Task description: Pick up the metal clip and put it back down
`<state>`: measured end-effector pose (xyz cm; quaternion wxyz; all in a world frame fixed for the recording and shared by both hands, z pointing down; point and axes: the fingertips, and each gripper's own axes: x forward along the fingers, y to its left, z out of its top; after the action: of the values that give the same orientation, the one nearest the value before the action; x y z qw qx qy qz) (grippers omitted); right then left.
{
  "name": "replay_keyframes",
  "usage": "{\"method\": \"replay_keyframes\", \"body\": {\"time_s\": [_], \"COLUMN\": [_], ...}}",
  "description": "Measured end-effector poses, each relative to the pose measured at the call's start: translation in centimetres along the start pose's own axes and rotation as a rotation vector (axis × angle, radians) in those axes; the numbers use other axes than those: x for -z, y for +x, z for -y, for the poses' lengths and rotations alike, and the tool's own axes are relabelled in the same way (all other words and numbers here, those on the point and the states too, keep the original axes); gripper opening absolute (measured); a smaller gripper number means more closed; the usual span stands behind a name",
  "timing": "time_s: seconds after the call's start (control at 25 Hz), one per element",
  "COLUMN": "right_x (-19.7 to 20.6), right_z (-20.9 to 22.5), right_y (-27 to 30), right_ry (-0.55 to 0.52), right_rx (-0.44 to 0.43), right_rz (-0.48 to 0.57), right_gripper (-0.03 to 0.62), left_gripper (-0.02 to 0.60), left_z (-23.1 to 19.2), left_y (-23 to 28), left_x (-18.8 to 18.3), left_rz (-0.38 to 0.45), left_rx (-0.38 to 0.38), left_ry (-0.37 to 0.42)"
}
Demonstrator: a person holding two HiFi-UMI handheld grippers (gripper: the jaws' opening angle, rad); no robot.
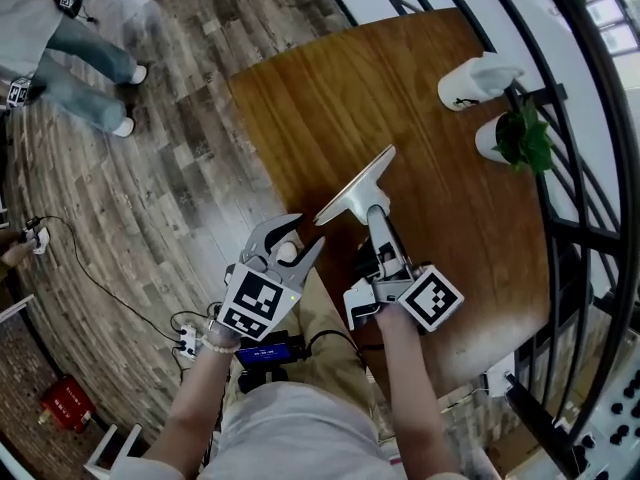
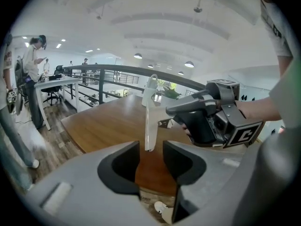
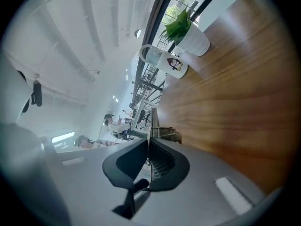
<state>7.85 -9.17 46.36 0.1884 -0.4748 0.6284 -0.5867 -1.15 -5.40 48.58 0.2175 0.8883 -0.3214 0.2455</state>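
Two forearms (image 1: pixel 408 388) reach up from six o'clock in the head view, a hand-held gripper at the end of each. At four o'clock of centre, the right gripper (image 1: pixel 373 211) has its fingers pinched narrow on the metal clip (image 1: pixel 358 183), gripping it by its lower end. Its own view shows both fingers closed flat against the thin plate, with a bent wire part of the clip just beside the fingertips. From that grip the clip's broad silver blade slants toward one o'clock, held in the air above the wooden surface (image 1: pixel 330 98).

At seven o'clock of centre, the left gripper (image 1: pixel 295 236) has its fingers spread wide with nothing between them. In its own view the clip stands edge-on and upright beyond the gap at twelve o'clock, apart from both fingers. The right gripper comes in there from three o'clock.

Farther along the surface, a white mug (image 1: pixel 470 80) with a small cartoon print stands between one and two o'clock. A potted plant (image 1: pixel 522 136) in a white pot sits just beside it at two o'clock, both near the dark railing (image 2: pixel 100 79). Plank floor (image 1: pixel 180 168) fills the left of the head view. On it a person in jeans (image 1: pixel 85 63) stands at ten o'clock, and a red box (image 1: pixel 65 403) lies at eight o'clock.
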Motion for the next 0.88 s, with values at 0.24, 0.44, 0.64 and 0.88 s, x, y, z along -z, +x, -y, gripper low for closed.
{"method": "replay_keyframes", "body": {"time_s": [0.24, 0.44, 0.64, 0.88], "right_x": [0.0, -0.1, -0.1, -0.3], "right_z": [-1.7, -2.8, -4.4, -6.5], "right_y": [-1.3, -2.1, -3.1, -4.6], "right_ry": [0.023, 0.031, -0.014, -0.036], "right_rx": [-0.045, -0.082, -0.119, -0.155], "right_rz": [0.002, 0.005, 0.010, 0.033], "right_gripper": [0.030, 0.029, 0.029, 0.029], "left_gripper": [0.163, 0.161, 0.122, 0.100], "left_z": [0.5, 0.9, 1.8, 3.2], "left_y": [0.2, -0.3, -1.5, -3.2], "left_x": [-0.7, -1.8, -3.7, -5.7], "left_rz": [0.012, 0.037, 0.078, 0.108], "left_rx": [-0.002, -0.011, -0.008, -0.002], "left_ry": [0.035, 0.059, 0.118, 0.169]}}
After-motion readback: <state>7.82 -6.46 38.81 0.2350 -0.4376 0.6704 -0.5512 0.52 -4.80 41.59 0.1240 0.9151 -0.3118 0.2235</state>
